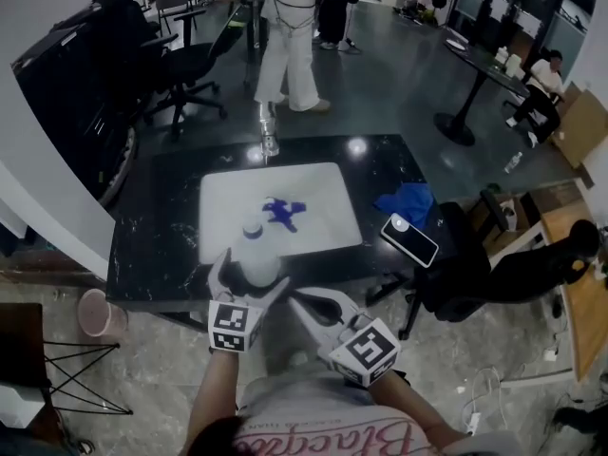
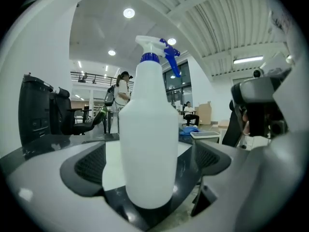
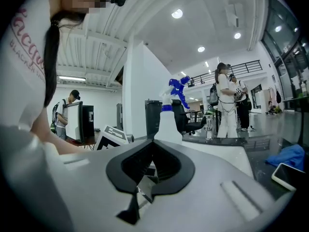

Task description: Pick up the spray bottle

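A white spray bottle (image 1: 256,262) with a blue trigger head (image 1: 283,212) stands upright at the near edge of the white mat (image 1: 323,198) on the black table (image 1: 152,245). My left gripper (image 1: 252,275) is open, with one jaw on each side of the bottle's lower body. In the left gripper view the bottle (image 2: 148,144) fills the middle between the jaws of the left gripper (image 2: 150,159), with a gap on both sides. My right gripper (image 1: 296,300) sits just right of the bottle at the table's front edge, jaws together and empty. In the right gripper view, the bottle (image 3: 170,115) stands beyond the tips of the right gripper (image 3: 153,141).
A blue cloth (image 1: 407,200) and a phone (image 1: 409,239) lie at the table's right end. A small clear bottle (image 1: 269,126) stands at the far edge. Office chairs (image 1: 180,74) and a standing person (image 1: 290,36) are behind the table. A pink bin (image 1: 95,312) sits at lower left.
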Motion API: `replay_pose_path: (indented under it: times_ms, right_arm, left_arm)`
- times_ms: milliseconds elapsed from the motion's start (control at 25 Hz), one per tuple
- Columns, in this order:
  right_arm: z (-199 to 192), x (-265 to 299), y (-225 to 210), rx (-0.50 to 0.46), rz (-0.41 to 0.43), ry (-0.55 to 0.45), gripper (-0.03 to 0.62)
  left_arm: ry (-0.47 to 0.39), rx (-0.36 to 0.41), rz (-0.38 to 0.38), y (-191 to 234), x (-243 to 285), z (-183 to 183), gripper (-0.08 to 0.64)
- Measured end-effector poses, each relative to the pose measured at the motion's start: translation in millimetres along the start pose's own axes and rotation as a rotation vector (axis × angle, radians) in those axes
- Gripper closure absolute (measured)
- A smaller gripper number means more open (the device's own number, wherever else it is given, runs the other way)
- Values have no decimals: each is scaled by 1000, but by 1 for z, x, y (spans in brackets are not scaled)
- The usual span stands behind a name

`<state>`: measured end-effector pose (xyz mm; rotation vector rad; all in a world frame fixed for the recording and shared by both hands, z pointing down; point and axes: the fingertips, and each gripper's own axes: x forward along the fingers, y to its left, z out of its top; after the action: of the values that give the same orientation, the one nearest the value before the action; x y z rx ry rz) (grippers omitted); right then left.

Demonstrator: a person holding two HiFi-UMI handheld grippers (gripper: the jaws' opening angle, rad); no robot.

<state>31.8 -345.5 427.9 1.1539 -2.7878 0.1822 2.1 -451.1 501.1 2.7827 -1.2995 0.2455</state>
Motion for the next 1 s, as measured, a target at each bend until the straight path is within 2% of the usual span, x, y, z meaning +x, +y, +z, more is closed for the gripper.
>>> replay_pose_path:
  times_ms: [160, 320, 400, 640, 840, 1000]
  right_arm:
    - [-4, 8, -17, 2, -4, 19, 592]
    - [2, 14, -28, -5, -10, 9, 592]
    - [2, 16, -33, -1, -21, 4, 592]
    - [-1, 19, -48, 27, -51, 6, 592]
    - [5, 17, -56, 43, -66, -14, 591]
    - [21, 15, -58, 52, -73, -61, 591]
  left_arm:
    - [-1, 16, -37, -2, 20, 0, 11]
    - [9, 36, -39, 1, 32, -2, 36]
    - [-3, 33, -39, 3, 34, -1, 140]
    - [-9, 23, -45, 2, 35, -2, 144]
    - [-29, -49, -49, 6, 29, 8, 144]
    - [-58, -18, -26, 13, 18, 34, 144]
